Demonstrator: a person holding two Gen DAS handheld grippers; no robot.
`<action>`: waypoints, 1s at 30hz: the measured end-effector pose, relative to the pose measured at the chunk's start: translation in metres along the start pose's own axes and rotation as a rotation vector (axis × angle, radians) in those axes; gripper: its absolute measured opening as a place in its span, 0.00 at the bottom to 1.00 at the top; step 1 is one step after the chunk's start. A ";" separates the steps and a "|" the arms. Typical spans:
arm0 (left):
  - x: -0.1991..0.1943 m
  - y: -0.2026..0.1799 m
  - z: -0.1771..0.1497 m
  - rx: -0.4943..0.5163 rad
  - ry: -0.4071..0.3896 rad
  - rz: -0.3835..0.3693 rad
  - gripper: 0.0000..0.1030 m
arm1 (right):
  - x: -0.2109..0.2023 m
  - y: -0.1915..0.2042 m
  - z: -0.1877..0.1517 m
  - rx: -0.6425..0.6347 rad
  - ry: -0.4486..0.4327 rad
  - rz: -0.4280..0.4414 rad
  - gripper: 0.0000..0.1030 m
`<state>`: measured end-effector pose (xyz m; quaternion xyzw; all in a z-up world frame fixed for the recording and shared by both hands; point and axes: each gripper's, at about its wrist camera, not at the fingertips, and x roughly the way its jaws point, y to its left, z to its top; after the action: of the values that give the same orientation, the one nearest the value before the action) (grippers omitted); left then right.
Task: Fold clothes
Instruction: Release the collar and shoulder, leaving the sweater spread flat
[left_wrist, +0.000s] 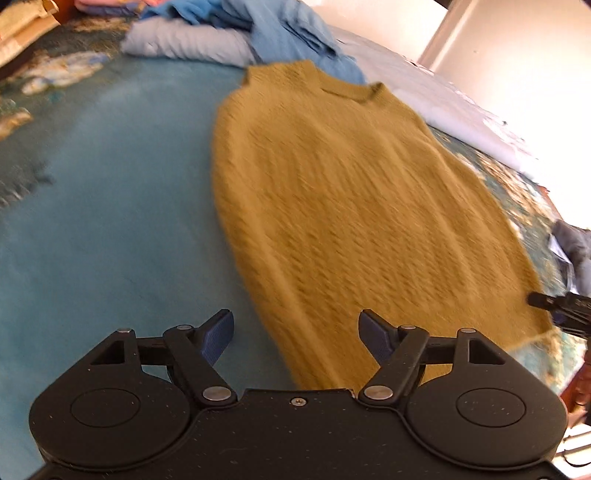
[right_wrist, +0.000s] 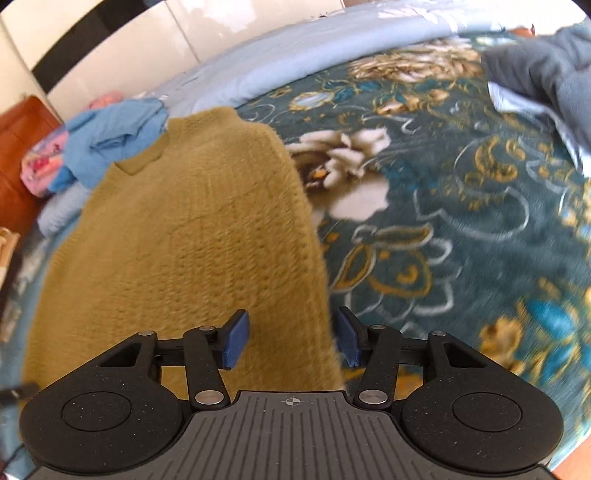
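A mustard-yellow knit sweater (left_wrist: 343, 199) lies flat on the bed, collar at the far end, sleeves folded in so it forms a long panel. It also shows in the right wrist view (right_wrist: 184, 240). My left gripper (left_wrist: 295, 336) is open and empty, just above the sweater's near left hem edge. My right gripper (right_wrist: 291, 339) is open and empty, its jaws standing either side of the sweater's near right edge. The tip of the right gripper (left_wrist: 554, 306) shows at the right edge of the left wrist view.
The bed has a teal floral blanket (right_wrist: 443, 221). A pile of blue clothes (left_wrist: 258, 33) lies beyond the collar. A dark grey garment (right_wrist: 546, 70) lies at the far right. A pale blue quilt (right_wrist: 277, 66) runs along the far side. A wooden headboard (right_wrist: 22, 147) stands at left.
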<state>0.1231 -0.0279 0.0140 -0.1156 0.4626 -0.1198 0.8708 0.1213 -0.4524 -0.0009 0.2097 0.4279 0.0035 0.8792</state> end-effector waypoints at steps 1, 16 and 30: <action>0.001 -0.004 -0.003 0.011 0.007 0.002 0.71 | 0.000 0.000 -0.002 0.008 -0.005 0.007 0.38; -0.025 0.028 -0.017 -0.114 -0.025 -0.013 0.71 | -0.015 -0.001 -0.005 0.182 -0.057 0.092 0.08; -0.031 0.062 -0.020 -0.197 -0.059 -0.063 0.72 | -0.004 0.007 0.003 0.194 -0.039 0.050 0.11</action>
<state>0.0962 0.0388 0.0077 -0.2188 0.4423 -0.0974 0.8643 0.1226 -0.4478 0.0062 0.3046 0.4035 -0.0201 0.8626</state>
